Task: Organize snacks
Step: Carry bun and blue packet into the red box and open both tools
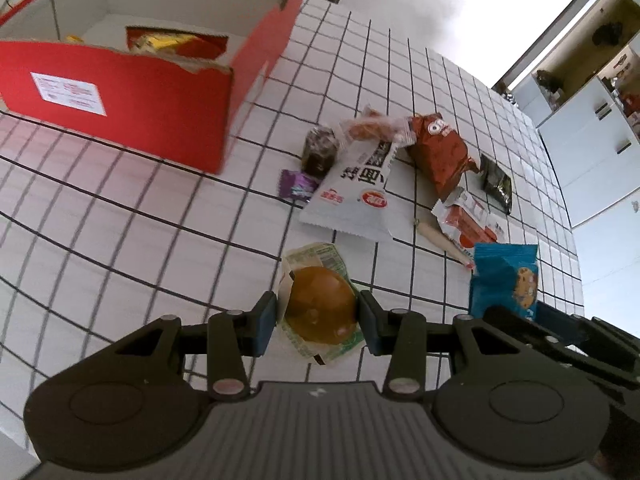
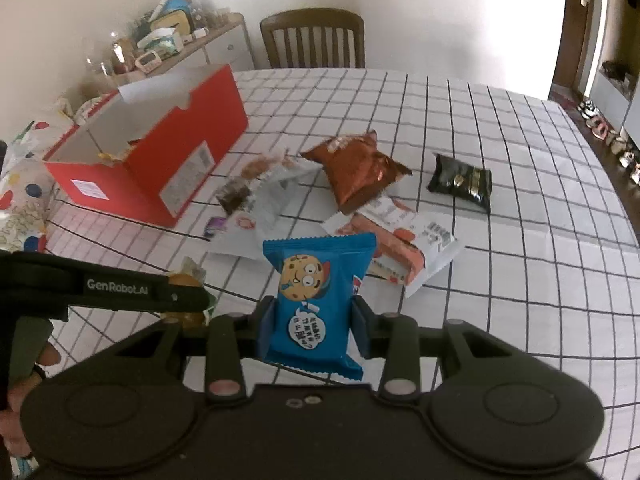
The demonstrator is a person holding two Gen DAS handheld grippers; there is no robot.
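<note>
Left gripper (image 1: 317, 316): closed on the round golden bun in clear green-printed wrapper (image 1: 321, 305), raised above the worktop (image 1: 120, 240).
Right gripper (image 2: 313, 321): clamped on the blue cookie packet (image 2: 316, 300).
Red cardboard box (image 1: 132, 96): already has some yellow packets inside.
Left to do: white chip bag (image 1: 352, 192), brown crisp bag (image 1: 438, 152), black packet (image 2: 460, 180) and several others lie loose.

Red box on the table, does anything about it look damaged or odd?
Yes. The red box has a ragged, torn top edge on its front wall near the corner, with bare cardboard showing. Some snacks already lie inside. Otherwise it sits flat on the checked tablecloth.
</note>
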